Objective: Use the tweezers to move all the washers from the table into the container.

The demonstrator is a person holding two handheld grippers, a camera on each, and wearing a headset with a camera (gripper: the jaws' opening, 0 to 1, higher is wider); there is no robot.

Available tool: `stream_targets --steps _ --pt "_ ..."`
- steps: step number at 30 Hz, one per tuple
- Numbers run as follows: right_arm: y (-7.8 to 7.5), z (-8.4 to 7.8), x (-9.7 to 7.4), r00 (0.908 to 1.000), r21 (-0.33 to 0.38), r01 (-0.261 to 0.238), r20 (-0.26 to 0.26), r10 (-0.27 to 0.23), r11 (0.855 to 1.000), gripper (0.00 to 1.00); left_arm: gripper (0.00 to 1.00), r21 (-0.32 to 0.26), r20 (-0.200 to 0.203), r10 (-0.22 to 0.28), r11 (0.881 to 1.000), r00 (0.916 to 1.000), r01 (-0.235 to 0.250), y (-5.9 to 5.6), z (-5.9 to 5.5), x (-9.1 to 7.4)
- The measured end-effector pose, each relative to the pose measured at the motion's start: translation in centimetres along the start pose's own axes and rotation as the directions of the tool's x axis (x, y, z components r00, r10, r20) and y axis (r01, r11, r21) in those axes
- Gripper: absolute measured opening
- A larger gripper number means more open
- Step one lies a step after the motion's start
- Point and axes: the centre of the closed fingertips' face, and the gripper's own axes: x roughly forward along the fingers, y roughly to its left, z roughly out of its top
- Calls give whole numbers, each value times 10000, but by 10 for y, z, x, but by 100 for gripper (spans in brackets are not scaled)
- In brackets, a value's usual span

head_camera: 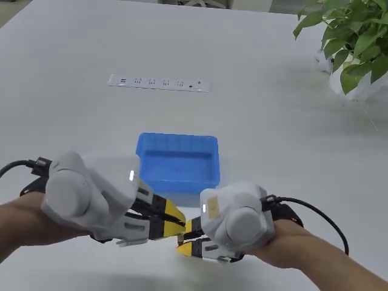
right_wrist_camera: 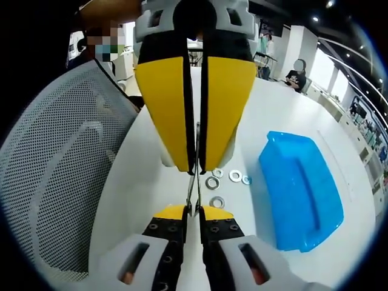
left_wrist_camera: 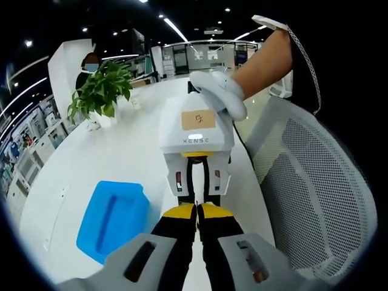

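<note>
Right gripper view: I count about five washers point(right_wrist_camera: 212, 182) on the table point(right_wrist_camera: 139, 182) just beside the blue container point(right_wrist_camera: 300, 188). The container looks empty, so I judge all are left to move. The right gripper point(right_wrist_camera: 194, 212) and the left gripper point(right_wrist_camera: 195, 168) are both closed on the tweezers point(right_wrist_camera: 193, 191). I can't make out the tweezer tips.

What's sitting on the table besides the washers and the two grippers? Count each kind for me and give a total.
Blue container: 1
Power strip: 1
Potted plant: 1
Total: 3
</note>
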Motion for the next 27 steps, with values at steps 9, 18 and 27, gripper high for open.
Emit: stream_targets --steps 9,18,27 --pt "-4 1 -3 9999 -1 139 19 -139 9999 11 6 -38 39 21 10000 10000 -21 3 1 -3" --pt "-17 -2 -10 9988 210 496 36 -497 9985 11 6 226 21 6 9997 10000 -6 14 6 0" --pt "-25 -7 -13 9972 387 751 33 -753 9964 11 6 424 29 -142 9990 9999 140 21 7 5"
